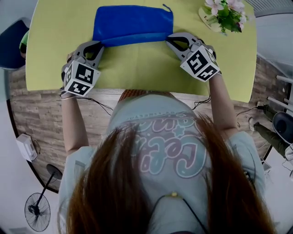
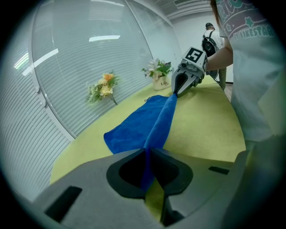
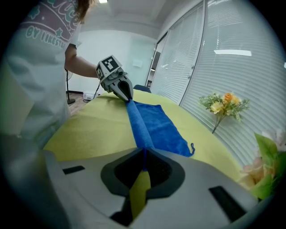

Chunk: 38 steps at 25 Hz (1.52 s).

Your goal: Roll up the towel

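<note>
The blue towel (image 1: pixel 132 23) lies on the yellow table (image 1: pixel 137 68). The left gripper (image 1: pixel 99 45) is clamped on its near left corner and the right gripper (image 1: pixel 170 40) on its near right. Flowers (image 1: pixel 225 13) stand far right, apart from it.

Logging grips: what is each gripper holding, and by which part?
Left gripper pinches the near-left corner of the blue towel; right gripper pinches its near-right corner.

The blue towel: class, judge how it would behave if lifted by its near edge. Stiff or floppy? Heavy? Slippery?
Probably floppy: the towel bunches into a soft fold between the left tool and right tool, each pinching a corner. Likely light for its size, as it looks thin. Its fuzzy nap probably resists slipping from the grip.
</note>
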Motion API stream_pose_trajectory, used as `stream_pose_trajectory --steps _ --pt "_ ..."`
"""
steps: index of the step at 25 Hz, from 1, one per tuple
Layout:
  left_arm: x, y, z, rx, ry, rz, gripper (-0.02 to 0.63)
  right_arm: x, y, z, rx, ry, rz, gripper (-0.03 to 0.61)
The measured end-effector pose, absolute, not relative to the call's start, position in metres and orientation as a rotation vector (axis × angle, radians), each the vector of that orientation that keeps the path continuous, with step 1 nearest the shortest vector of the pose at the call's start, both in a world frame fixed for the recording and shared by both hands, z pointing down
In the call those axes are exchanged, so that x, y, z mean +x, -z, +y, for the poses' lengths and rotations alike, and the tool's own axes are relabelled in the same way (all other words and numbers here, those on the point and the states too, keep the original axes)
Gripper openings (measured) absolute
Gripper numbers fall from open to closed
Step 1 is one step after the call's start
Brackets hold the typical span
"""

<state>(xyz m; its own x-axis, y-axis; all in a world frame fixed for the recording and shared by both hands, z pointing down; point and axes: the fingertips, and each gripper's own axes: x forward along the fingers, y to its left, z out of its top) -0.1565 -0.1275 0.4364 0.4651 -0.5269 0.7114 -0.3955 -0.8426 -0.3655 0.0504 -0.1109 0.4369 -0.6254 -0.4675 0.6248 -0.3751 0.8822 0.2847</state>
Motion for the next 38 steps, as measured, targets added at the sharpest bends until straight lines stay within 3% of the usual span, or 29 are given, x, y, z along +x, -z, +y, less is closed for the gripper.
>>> stream_pose_trajectory --steps 38 --pt "-0.152 -0.438 -0.173 -2.565 1.316 0.727 0.038 0.055 -0.438 -0.151 0.706 0.080 -2.340 0.026"
